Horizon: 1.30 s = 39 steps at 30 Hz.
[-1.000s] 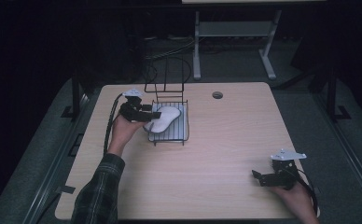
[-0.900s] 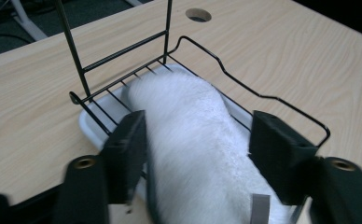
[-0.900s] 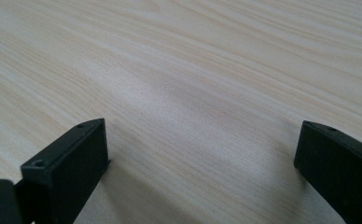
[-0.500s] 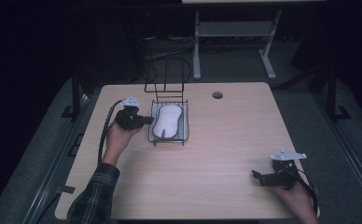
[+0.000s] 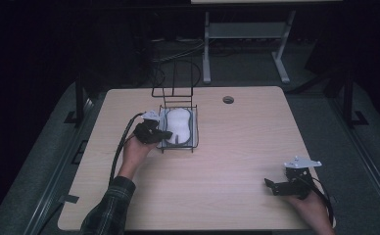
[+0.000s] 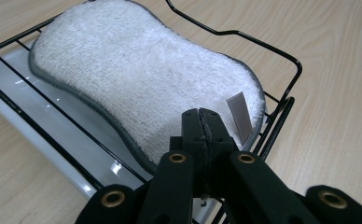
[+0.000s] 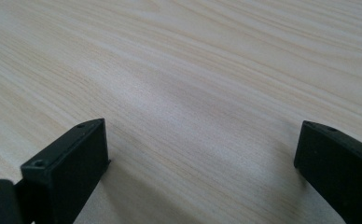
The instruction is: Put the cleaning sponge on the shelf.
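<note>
A white, peanut-shaped cleaning pad with a grey rim lies flat in a black wire rack over a white tray. My left gripper is at the rack's near left corner, just above the pad's near end. Its jaws are shut together with nothing between them. A small grey tag sticks up from the pad beside the tips. My right gripper rests low over bare wood at the table's front right, jaws wide open and empty.
A tall wire frame rises behind the rack. A cable hole sits in the wooden table near its far edge. A metal stand is on the dark floor beyond. The left gripper's cable trails along the forearm.
The pad, held over the rack a second ago, now lies in it. The left gripper let go, drew back left, then came down toward the rack's near corner with jaws shut. The right gripper stayed put.
</note>
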Available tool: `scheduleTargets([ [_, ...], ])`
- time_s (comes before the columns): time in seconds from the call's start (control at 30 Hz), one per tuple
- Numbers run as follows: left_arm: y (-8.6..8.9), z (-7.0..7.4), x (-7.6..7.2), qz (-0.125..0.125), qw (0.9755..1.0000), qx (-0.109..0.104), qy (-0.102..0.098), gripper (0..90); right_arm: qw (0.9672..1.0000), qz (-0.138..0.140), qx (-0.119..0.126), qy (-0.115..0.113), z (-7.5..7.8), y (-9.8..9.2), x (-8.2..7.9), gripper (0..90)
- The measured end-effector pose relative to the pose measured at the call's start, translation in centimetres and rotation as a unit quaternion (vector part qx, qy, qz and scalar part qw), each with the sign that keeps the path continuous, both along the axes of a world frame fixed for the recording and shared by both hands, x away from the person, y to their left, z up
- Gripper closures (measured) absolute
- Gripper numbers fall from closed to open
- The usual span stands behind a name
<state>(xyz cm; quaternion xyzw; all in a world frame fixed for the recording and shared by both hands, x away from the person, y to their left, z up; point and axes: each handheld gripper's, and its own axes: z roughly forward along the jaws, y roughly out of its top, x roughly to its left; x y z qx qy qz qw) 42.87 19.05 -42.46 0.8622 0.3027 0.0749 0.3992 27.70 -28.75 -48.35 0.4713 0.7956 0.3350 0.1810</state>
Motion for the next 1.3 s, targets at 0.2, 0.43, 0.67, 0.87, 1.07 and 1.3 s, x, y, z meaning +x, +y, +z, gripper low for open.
scheduleTargets([
  [0.2,0.8,0.8,-0.4,0.010,0.9999,-0.002,-0.012,79.8,1.0000,0.000,0.000,0.000,0.0,0.0,0.0,2.5],
  [0.43,2.0,1.5,-1.1,0.033,0.9994,-0.010,-0.007,54.1,1.0000,0.000,0.000,0.000,0.0,0.0,0.0,2.4],
  [0.67,3.1,2.7,-2.3,0.049,0.9987,0.001,-0.012,30.0,1.0000,0.000,0.000,0.000,0.0,0.0,0.0,2.4],
  [0.87,3.8,3.3,-3.7,0.061,0.9978,0.005,-0.025,15.9,1.0000,0.000,0.000,0.000,0.0,0.0,0.0,2.4],
  [1.07,4.7,3.2,-5.4,0.073,0.9968,0.014,-0.028,12.6,1.0000,0.000,0.000,0.000,0.0,0.0,0.0,2.4],
  [1.3,6.2,3.2,-7.3,0.086,0.9955,0.022,-0.035,12.6,1.0000,0.000,0.000,0.000,0.0,0.0,0.0,2.4],
])
